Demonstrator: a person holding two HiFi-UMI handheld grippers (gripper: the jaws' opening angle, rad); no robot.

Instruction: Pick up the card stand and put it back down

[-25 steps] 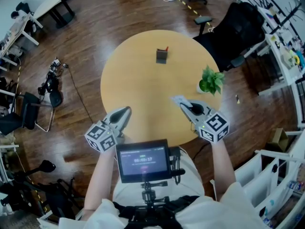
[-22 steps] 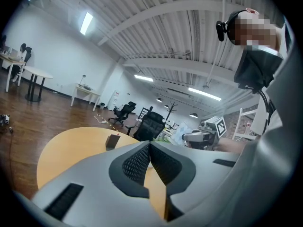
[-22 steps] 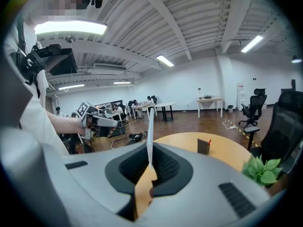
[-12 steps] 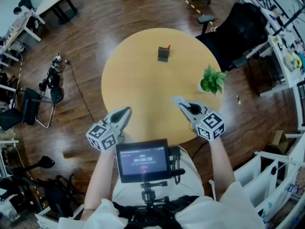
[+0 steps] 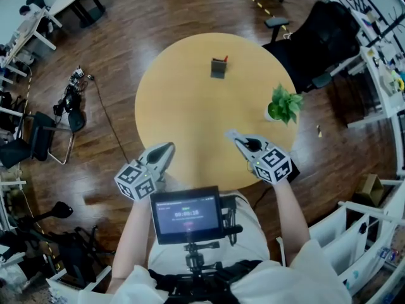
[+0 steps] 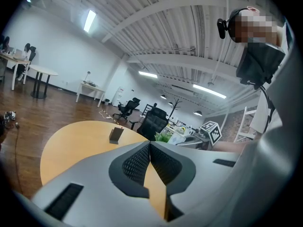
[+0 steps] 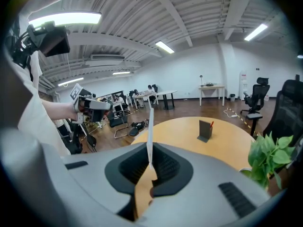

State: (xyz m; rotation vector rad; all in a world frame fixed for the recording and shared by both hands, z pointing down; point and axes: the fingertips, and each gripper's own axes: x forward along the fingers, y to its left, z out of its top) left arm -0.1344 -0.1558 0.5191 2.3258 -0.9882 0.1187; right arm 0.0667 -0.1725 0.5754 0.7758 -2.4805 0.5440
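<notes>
Table [image 5: 183, 106] first: it is round, with a yellow top, and fills the middle of my head view, with the card stand [image 5: 218, 69] standing upright on it in the upper middle of the frame, well apart from both grippers. The stand is dark grey, and something small and red shows at its top right corner; I cannot tell what that is. A small green plant [image 5: 283, 105] sits at the table's right edge, to the lower right of the stand. My left gripper [image 5: 167, 148] is at the lower left of the table, over its near edge, and its own view shows the two jaws pressed together at their tips with nothing between them. My right gripper [image 5: 233, 135] is at the lower right, pointing toward the table's middle. In its own view the jaws are closed on a thin white card [image 7: 150, 122], seen edge-on and sticking out past the tips. From that view the stand lies right of centre, beyond the card. A black office chair [image 5: 316, 43] stands on the wooden floor off the table's upper right.
</notes>
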